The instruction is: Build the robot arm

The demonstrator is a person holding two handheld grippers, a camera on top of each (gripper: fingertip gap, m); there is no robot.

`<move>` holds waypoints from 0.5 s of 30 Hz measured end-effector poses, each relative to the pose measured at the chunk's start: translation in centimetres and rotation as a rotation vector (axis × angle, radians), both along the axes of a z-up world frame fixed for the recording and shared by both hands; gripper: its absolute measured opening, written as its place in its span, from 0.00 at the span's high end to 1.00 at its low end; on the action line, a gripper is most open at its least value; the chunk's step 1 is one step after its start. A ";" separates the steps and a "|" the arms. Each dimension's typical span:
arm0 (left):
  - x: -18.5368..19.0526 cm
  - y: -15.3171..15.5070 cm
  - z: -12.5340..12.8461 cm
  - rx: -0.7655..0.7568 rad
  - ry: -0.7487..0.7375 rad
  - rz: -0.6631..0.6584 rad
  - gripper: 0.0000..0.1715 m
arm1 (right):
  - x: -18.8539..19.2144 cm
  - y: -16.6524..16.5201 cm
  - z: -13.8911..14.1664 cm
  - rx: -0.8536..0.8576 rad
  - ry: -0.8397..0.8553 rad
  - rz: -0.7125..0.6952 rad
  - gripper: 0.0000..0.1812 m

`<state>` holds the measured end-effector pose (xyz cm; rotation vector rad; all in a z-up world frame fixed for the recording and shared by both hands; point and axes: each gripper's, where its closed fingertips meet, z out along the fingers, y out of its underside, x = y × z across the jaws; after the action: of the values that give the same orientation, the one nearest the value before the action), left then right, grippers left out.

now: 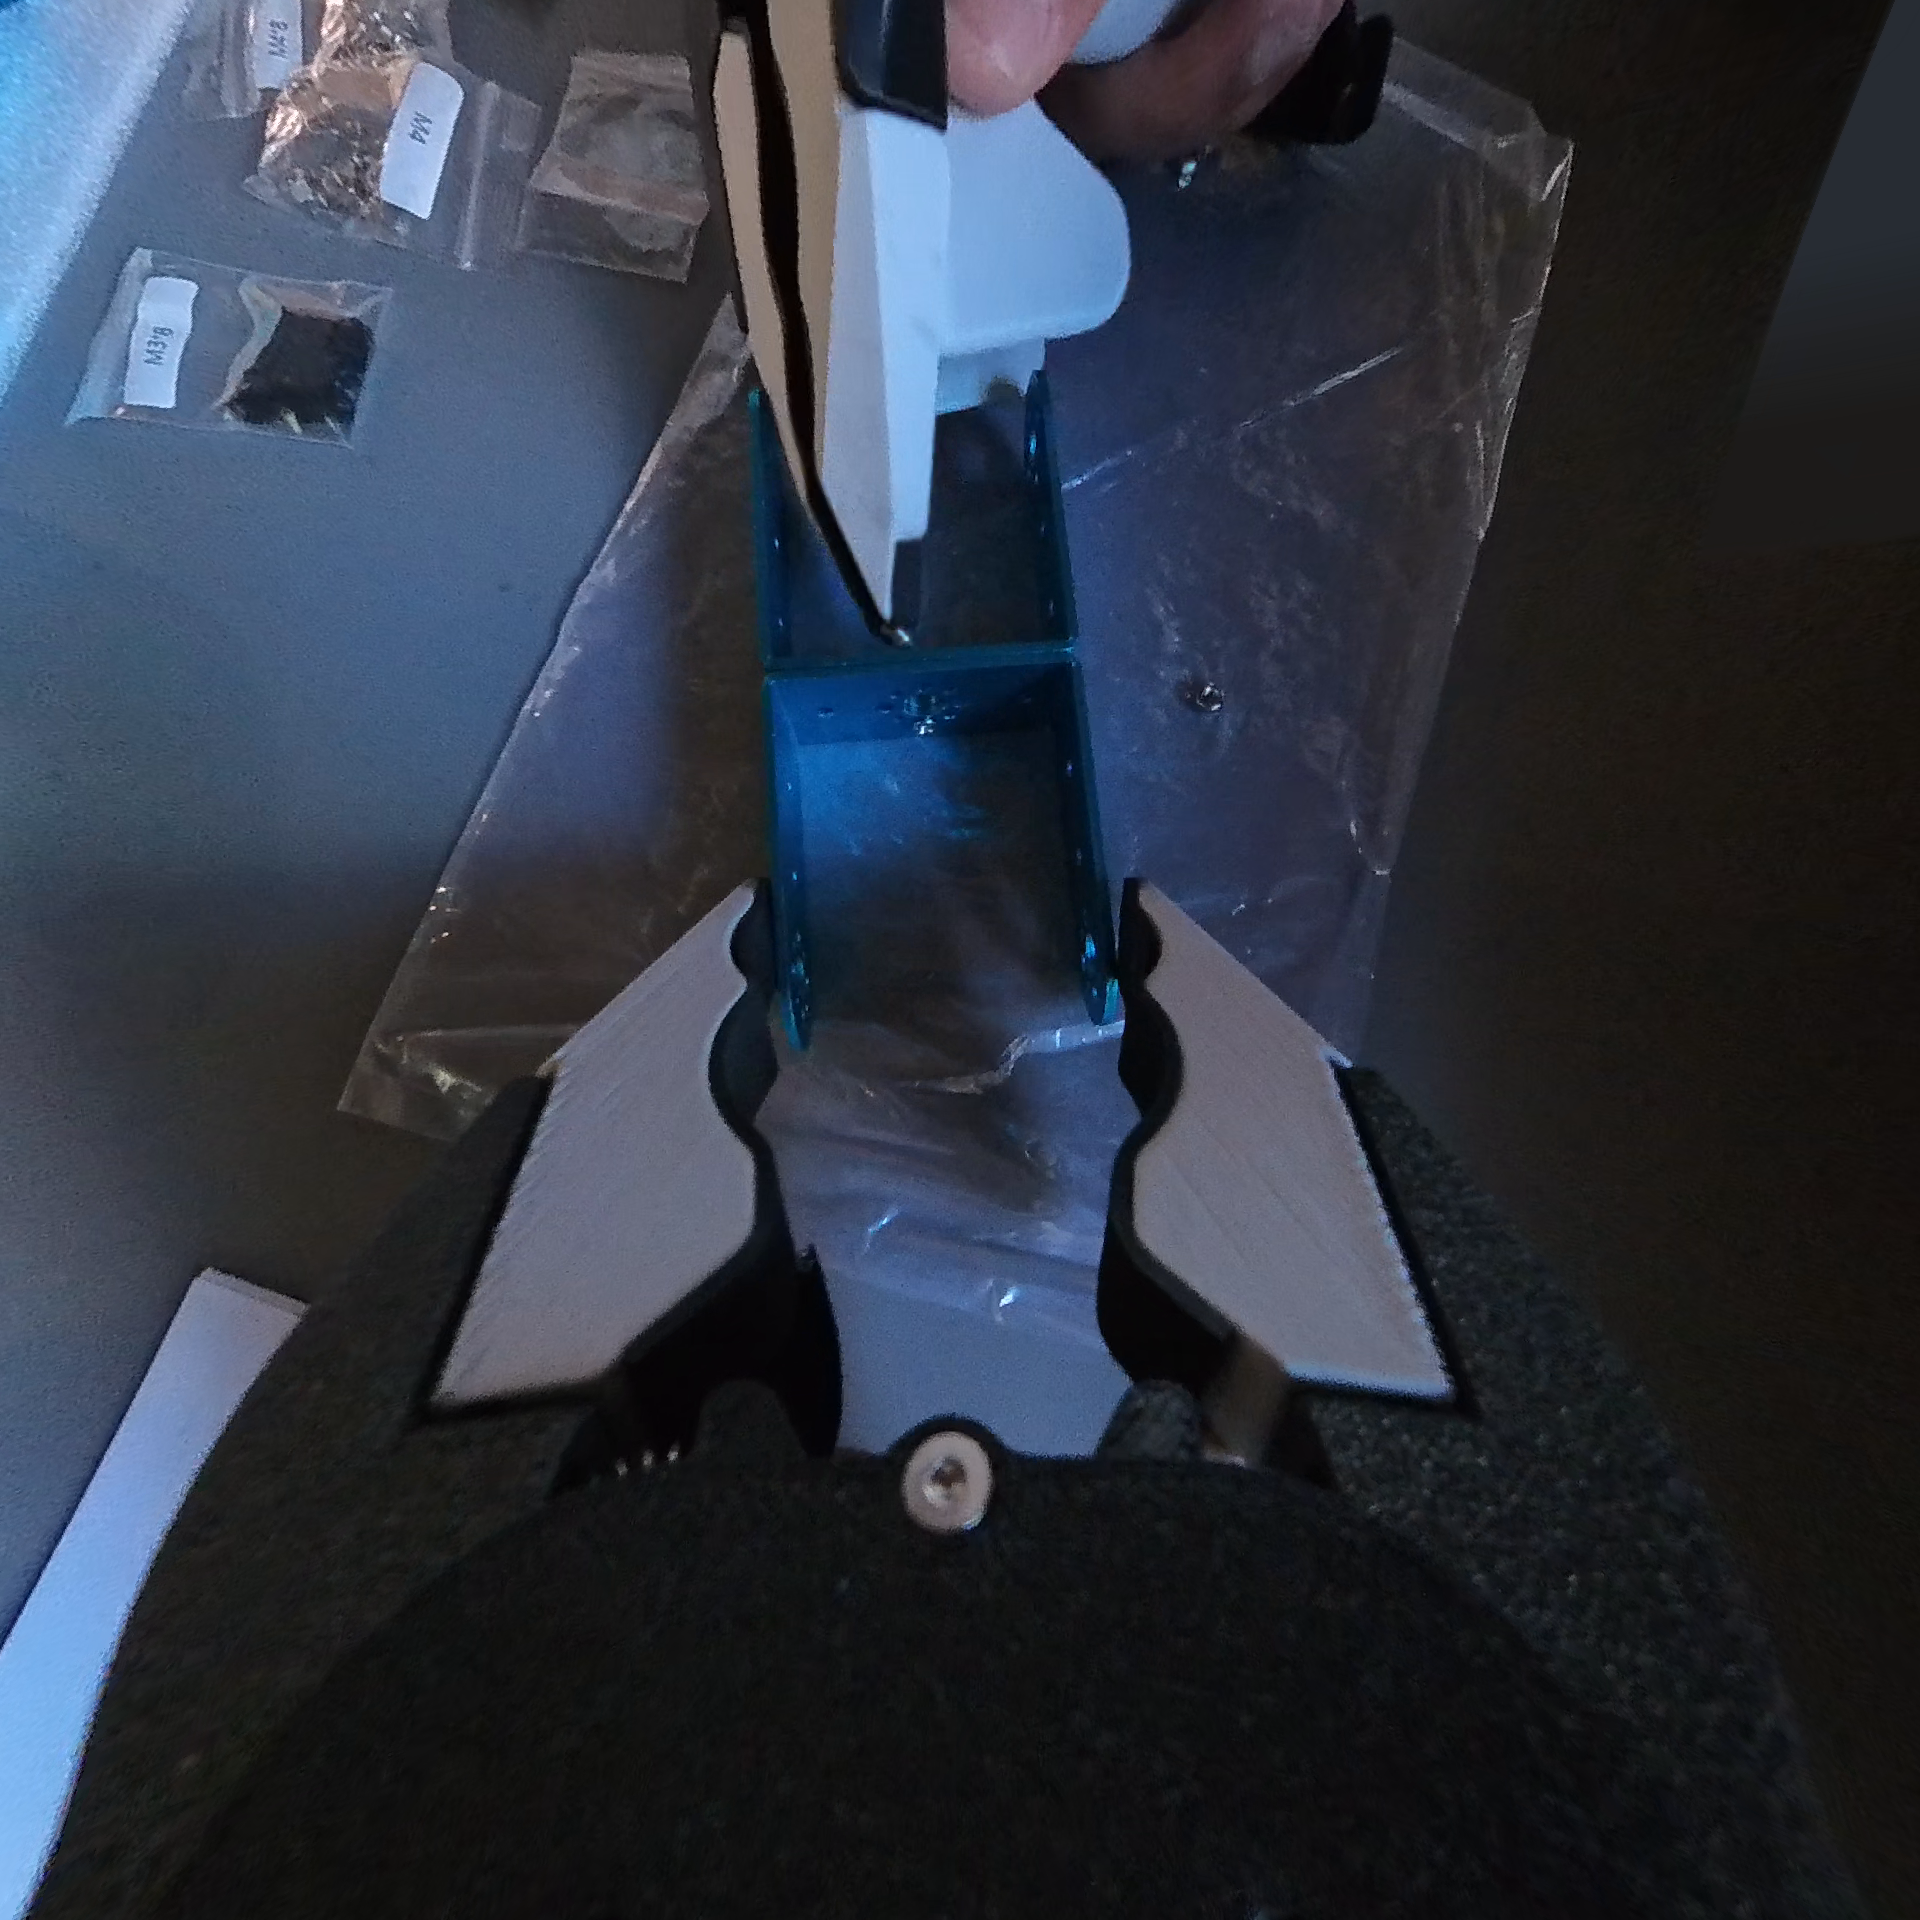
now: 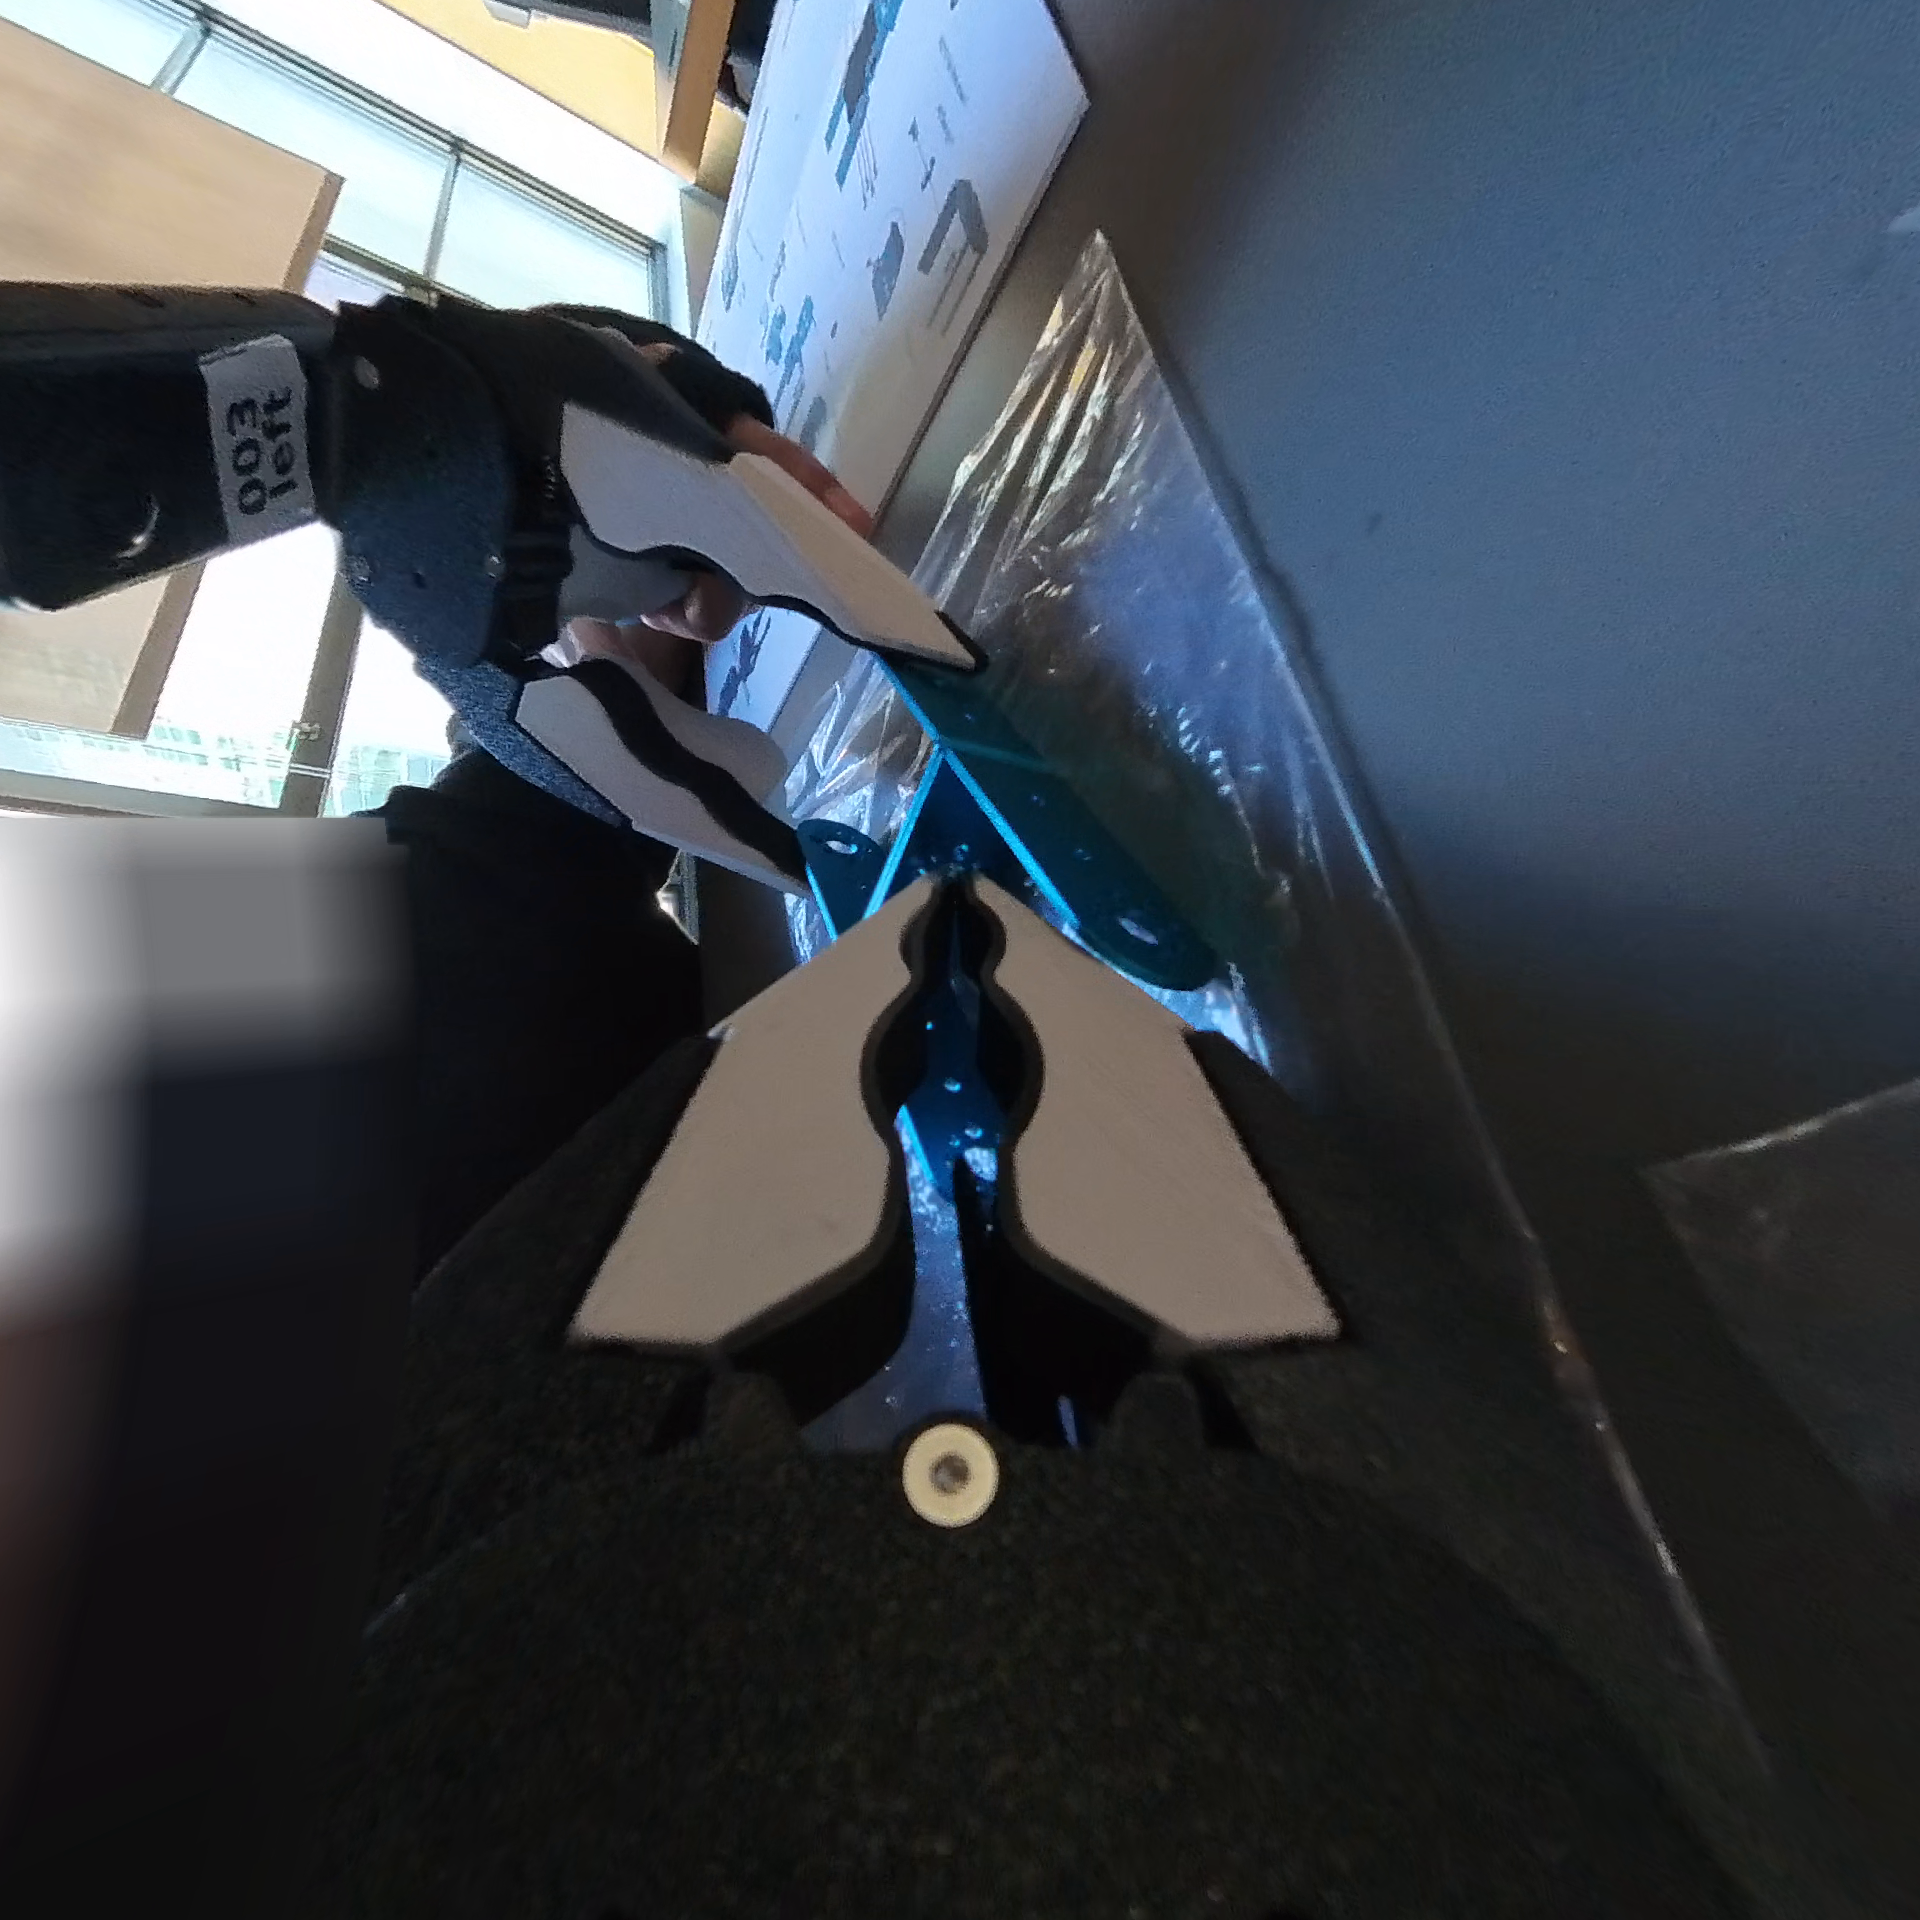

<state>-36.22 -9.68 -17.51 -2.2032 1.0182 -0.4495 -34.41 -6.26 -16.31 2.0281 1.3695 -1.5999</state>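
Observation:
A blue metal bracket made of two U-shaped pieces set back to back stands on a clear plastic bag. My left gripper is shut on the near U, one finger outside each side arm. My right gripper comes down from above into the far U. It is shut on a small silver screw at the middle plate. In the right wrist view its tips meet at the bracket's centre plate, and the left gripper spans the bracket beyond.
Several small zip bags of hardware lie at the far left of the grey table. A loose screw lies on the plastic bag right of the bracket. A printed white sheet lies beyond the bag. A white board edge is near left. The left gripper's tips are roughly 5 cm from the right gripper's.

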 end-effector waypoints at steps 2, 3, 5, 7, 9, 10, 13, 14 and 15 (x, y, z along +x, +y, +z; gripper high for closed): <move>0.0 0.0 0.0 -0.001 0.000 0.002 0.62 | -0.1 -0.1 0.2 -0.008 0.005 -0.006 1.00; 0.0 0.0 0.0 -0.002 0.001 0.003 0.62 | -0.1 0.0 0.1 0.012 0.004 -0.008 1.00; 0.0 0.1 0.0 -0.003 0.004 0.008 0.62 | 0.0 -0.2 -0.2 0.051 -0.007 0.005 1.00; 0.0 0.0 0.0 -0.007 0.007 0.013 0.62 | 0.0 -0.2 -0.3 0.078 -0.009 0.008 1.00; 0.0 0.0 -0.1 -0.014 0.017 0.024 0.62 | 0.0 -0.2 -0.3 0.099 -0.010 0.005 1.00; 0.1 0.0 -0.1 -0.016 0.023 0.028 0.62 | 0.0 -0.1 -0.2 0.103 -0.006 0.000 1.00; 0.1 -0.1 -0.1 -0.013 0.034 0.035 0.62 | 0.0 0.0 0.1 0.130 -0.003 -0.010 1.00; 0.2 -0.1 -0.1 -0.012 0.035 0.032 0.62 | 0.0 0.0 0.0 0.151 -0.004 -0.014 1.00; 0.2 -0.2 -0.1 -0.015 0.035 0.029 0.62 | 0.1 -0.2 -0.2 0.170 -0.011 -0.008 1.00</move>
<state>-36.00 -9.87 -17.59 -2.2434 1.0031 -0.4077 -34.33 -6.47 -16.48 2.1348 1.5428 -1.5202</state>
